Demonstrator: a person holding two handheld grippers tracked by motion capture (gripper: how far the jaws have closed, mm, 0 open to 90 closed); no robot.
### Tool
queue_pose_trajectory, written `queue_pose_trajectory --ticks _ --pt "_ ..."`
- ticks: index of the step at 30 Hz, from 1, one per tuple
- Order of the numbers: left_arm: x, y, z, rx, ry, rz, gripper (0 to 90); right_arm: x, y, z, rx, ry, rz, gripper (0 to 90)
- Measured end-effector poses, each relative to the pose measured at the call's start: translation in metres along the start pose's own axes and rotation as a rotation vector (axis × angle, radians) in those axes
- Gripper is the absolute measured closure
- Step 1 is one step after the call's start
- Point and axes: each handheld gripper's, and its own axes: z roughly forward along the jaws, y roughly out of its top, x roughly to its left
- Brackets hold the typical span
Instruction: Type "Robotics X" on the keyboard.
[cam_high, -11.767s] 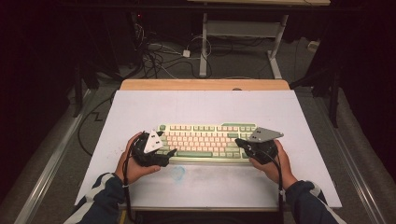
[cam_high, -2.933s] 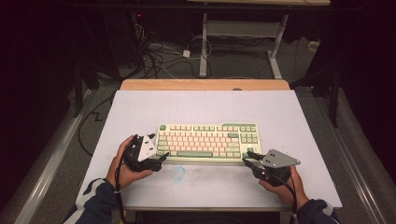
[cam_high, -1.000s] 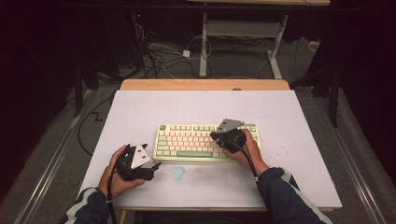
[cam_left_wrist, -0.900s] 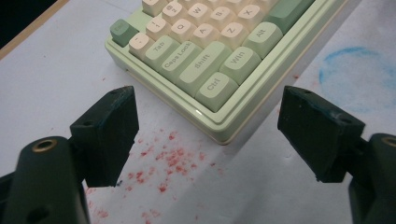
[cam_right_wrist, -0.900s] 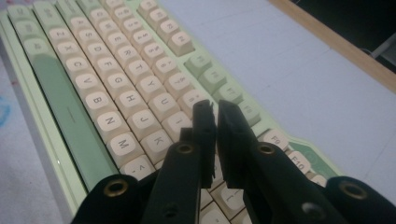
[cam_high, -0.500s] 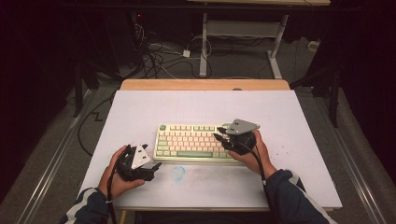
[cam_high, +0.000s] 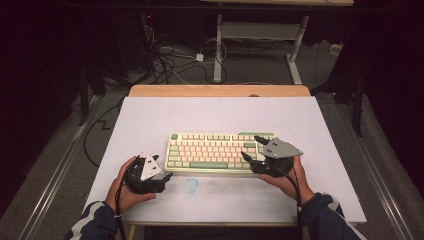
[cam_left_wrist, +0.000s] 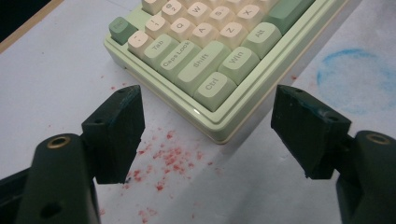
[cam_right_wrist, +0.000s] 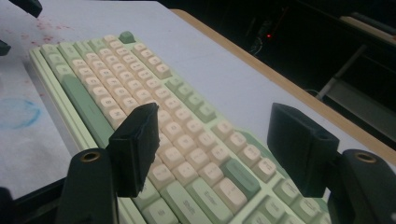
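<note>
Matte white bench (cam_high: 220, 115), stained red and blue, carries a blocky pale-green plastic keyboard (cam_high: 220, 151) between both tongs. Left tongs (cam_left_wrist: 208, 116) gape wide just off its rounded corner; right tongs (cam_right_wrist: 212, 140) hang wide over its right-end keys, bare bench beyond.

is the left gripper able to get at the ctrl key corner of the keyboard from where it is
Probably yes. The left gripper is open, aimed at the near-left corner of the keyboard, with bare table between them; the right gripper is over the far end.

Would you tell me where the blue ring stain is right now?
In the high view, the blue ring stain lies on the table, just before the keyboard, right of the left gripper.
</note>
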Motion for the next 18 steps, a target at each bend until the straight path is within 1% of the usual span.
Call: queue_pose_trajectory --ticks 1,5,9,12,14,16,17,18 --pt "0.000 0.000 0.000 0.002 -0.001 -0.001 25.1 -0.001 -0.002 -0.003 -0.004 -0.004 -0.002 32.0" --pt "0.000 0.000 0.001 0.010 0.003 -0.006 25.8 -0.004 -0.010 -0.015 -0.017 -0.032 0.020 27.0" --pt "0.001 0.002 0.001 0.016 0.001 -0.029 26.3 -0.007 -0.019 -0.025 -0.019 -0.055 0.039 22.4" --pt "0.001 0.004 0.000 0.016 -0.012 -0.043 26.8 -0.010 -0.026 -0.032 -0.023 -0.075 0.059 20.2" --pt "0.001 0.004 -0.002 0.017 -0.027 -0.048 29.5 -0.011 -0.030 -0.036 -0.012 -0.089 0.066 19.4" --pt "0.001 0.005 -0.002 0.021 -0.028 -0.049 33.3 -0.011 -0.035 -0.040 -0.007 -0.100 0.063 19.7" --pt "0.001 0.006 -0.002 0.024 -0.040 -0.054 37.8 -0.010 -0.038 -0.042 0.000 -0.107 0.065 20.0" --pt "0.001 0.007 -0.002 0.026 -0.040 -0.055 42.2 -0.009 -0.041 -0.044 0.002 -0.109 0.070 20.2"
